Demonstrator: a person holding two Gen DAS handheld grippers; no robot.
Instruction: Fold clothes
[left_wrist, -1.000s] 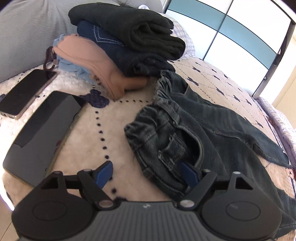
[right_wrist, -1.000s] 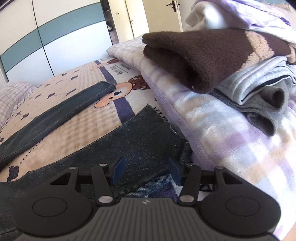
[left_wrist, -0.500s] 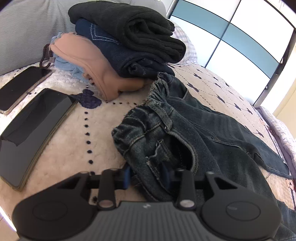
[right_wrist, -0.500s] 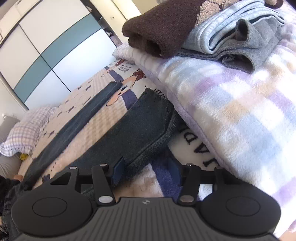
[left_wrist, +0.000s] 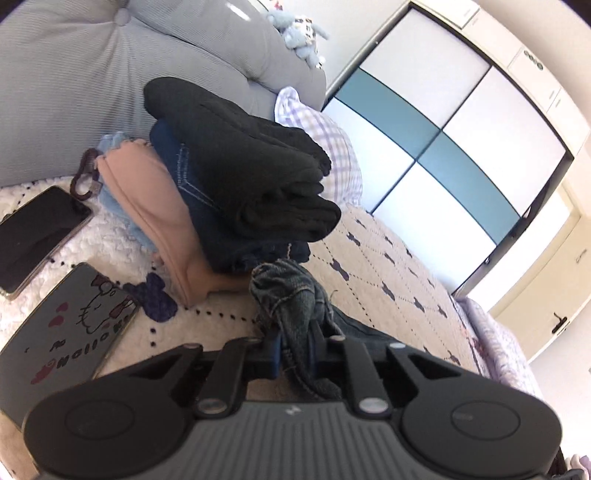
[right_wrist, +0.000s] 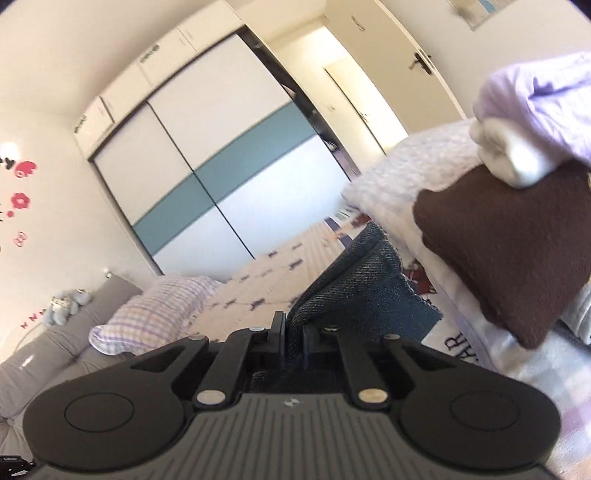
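Dark blue jeans (left_wrist: 291, 291) lie on the cream quilted bed. My left gripper (left_wrist: 295, 350) is shut on their bunched waistband, which is lifted off the quilt. In the right wrist view my right gripper (right_wrist: 293, 338) is shut on the hem of a jeans leg (right_wrist: 362, 280), raised above the bed. The cloth runs away from the jaws toward the wardrobe.
A stack of folded clothes (left_wrist: 236, 184) sits ahead of the left gripper, with a phone (left_wrist: 33, 232) and a Hello Kitty tablet (left_wrist: 70, 328) to its left. A brown folded garment (right_wrist: 509, 254) on a plaid blanket (right_wrist: 532, 373) rises to the right. Pillow (right_wrist: 155, 310) and wardrobe (right_wrist: 221, 173) lie beyond.
Both grippers went from open to shut on the jeans, the left on the waistband and the right on the leg hem, and both have lifted and tilted upward.
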